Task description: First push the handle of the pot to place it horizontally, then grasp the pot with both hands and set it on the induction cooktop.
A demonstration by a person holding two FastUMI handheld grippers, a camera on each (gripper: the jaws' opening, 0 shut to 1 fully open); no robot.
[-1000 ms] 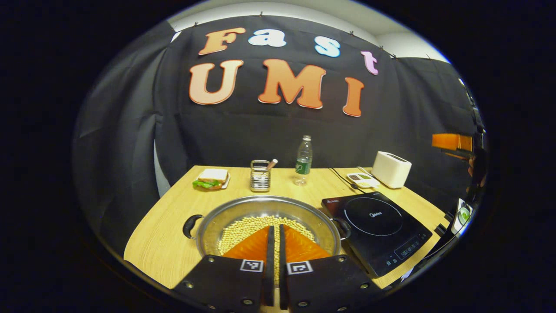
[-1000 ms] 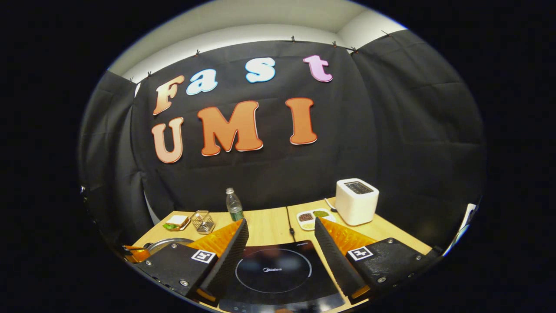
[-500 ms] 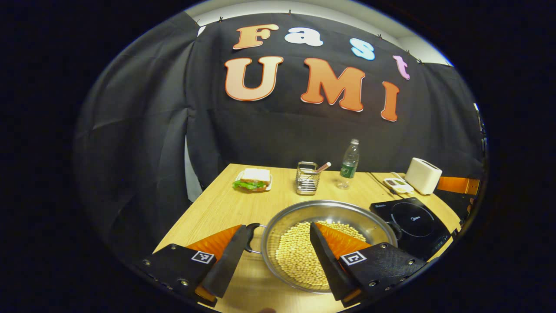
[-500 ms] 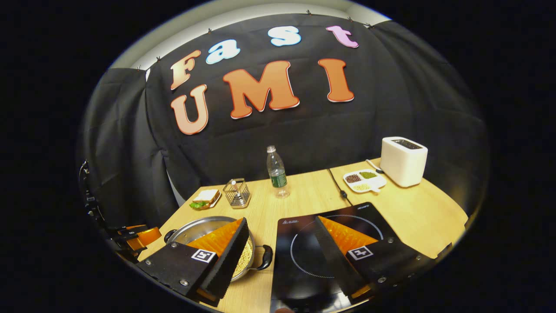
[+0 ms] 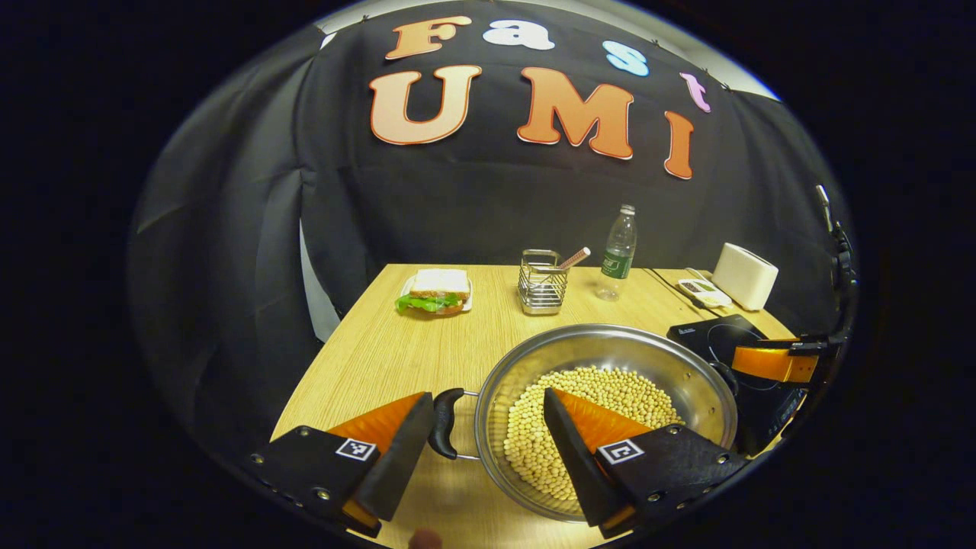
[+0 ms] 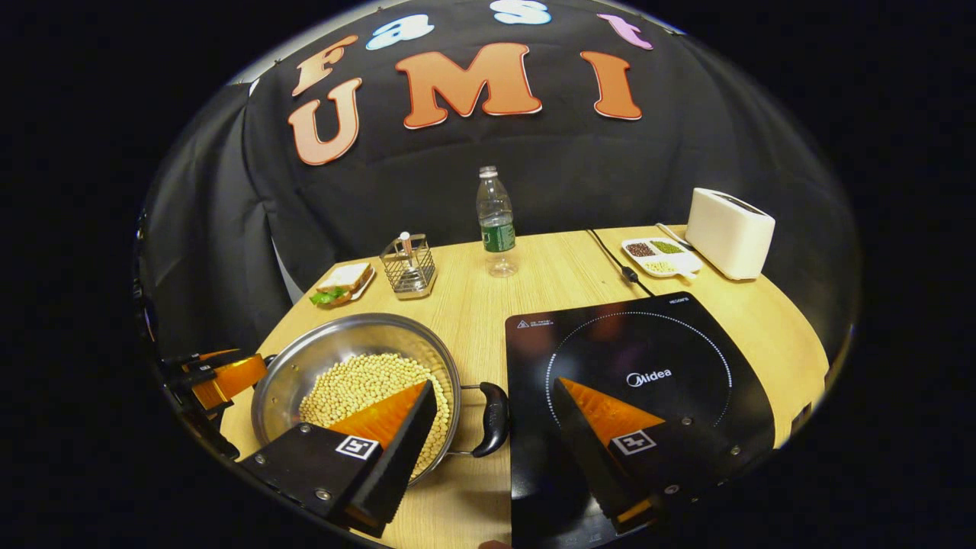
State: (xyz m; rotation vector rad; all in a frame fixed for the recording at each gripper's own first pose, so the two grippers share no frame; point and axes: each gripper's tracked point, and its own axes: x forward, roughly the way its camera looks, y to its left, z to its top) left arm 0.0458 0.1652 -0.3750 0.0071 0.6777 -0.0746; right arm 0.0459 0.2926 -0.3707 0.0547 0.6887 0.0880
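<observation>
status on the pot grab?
Both hand-held grippers open: left straddling its pot handle, right straddling the other. Pot on table beside cooktop. Path clear.

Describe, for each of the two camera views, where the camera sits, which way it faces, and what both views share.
Left gripper view: rides the left gripper, facing the booth wall over the pot's left handle; its open jaws straddle that handle.
Right gripper view: rides the right gripper, facing the same wall; open jaws straddle the pot's right handle beside the induction cooktop.
Shared: pot of soybeans, sandwich, water bottle, toaster.
</observation>
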